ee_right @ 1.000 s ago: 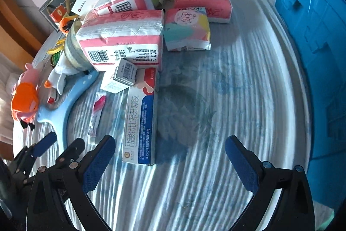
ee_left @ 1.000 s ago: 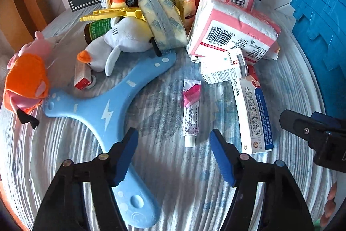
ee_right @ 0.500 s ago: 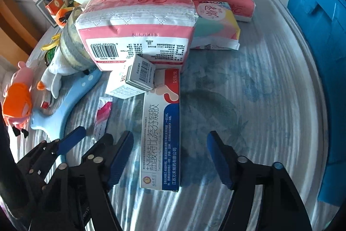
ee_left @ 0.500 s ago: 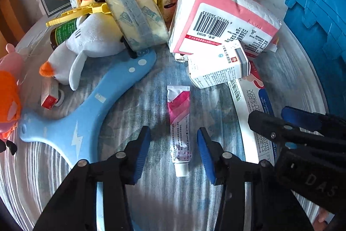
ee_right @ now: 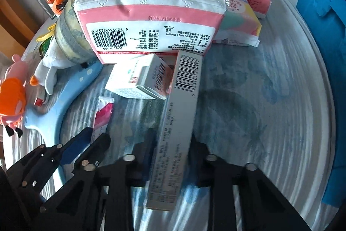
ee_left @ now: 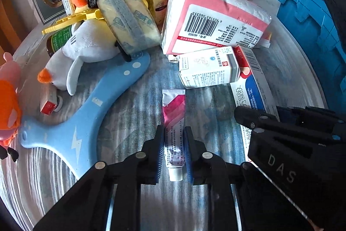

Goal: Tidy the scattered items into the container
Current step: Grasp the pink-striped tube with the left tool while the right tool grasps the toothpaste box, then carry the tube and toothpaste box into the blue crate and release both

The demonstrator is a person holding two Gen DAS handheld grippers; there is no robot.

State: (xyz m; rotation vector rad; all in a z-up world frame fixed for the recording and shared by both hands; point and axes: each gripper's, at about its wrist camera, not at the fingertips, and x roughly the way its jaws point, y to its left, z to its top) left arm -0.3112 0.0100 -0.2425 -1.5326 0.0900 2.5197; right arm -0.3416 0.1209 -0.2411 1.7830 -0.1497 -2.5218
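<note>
A small pink-and-white ointment tube [ee_left: 174,114] lies on the striped cloth. My left gripper [ee_left: 174,151] is closing on it, and both blue pads press the tube's lower half. A long white-and-blue medicine box [ee_right: 183,90] stands tipped on its narrow edge. My right gripper [ee_right: 173,144] is closing on it, and its fingers clamp the box's near half. The two grippers sit side by side, the left gripper [ee_right: 86,140] just left of the right one. The blue plastic container [ee_left: 313,25] rises along the right edge, also seen as the blue container [ee_right: 320,3].
Behind both grippers lies a pile: a pink tissue pack [ee_left: 216,21], a small white box [ee_left: 207,68], a tape roll [ee_left: 129,18] and a white plush toy [ee_left: 86,49]. A blue boomerang toy [ee_left: 90,114] and an orange-pink plush [ee_left: 8,105] lie to the left. Bare cloth [ee_right: 270,122] stretches right.
Both grippers came down and closed from wide open. The left one now pinches the tube. The right one now clamps the long box, which has turned from flat onto its edge.
</note>
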